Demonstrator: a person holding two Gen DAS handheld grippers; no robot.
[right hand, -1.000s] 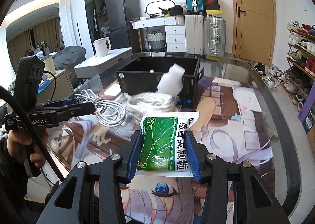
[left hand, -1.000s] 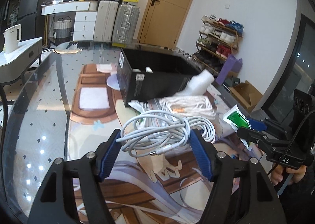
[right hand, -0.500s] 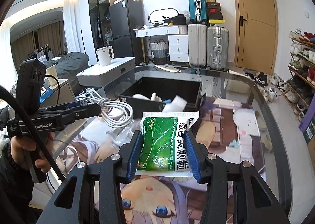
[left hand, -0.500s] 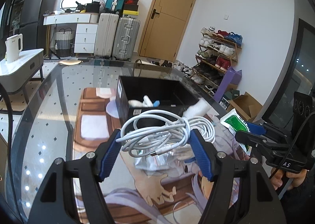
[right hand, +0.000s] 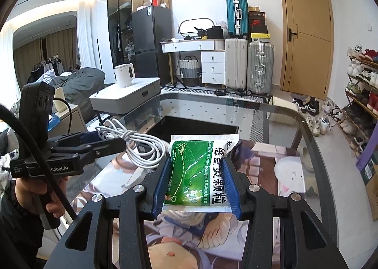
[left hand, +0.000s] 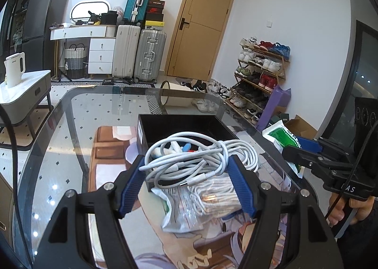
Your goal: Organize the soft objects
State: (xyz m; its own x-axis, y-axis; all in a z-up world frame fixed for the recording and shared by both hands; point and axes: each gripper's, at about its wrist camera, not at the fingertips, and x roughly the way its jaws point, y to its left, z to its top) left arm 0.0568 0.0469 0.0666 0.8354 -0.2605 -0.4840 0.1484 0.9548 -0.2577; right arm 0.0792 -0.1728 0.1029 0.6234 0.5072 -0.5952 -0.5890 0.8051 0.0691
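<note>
The coiled cable (left hand: 198, 158) sat between the fingers of the left hand-held gripper (left hand: 187, 179), above the near end of the open box (left hand: 165, 127), which lay on the surface (left hand: 70, 150) straight ahead. A bagged cord bundle (left hand: 205, 200) lay on the surface below the cable, just before the box. The pouch (right hand: 196, 169) sat between the fingers of the right hand-held gripper (right hand: 196, 186), right of the cable, with the box ahead of it.
</note>
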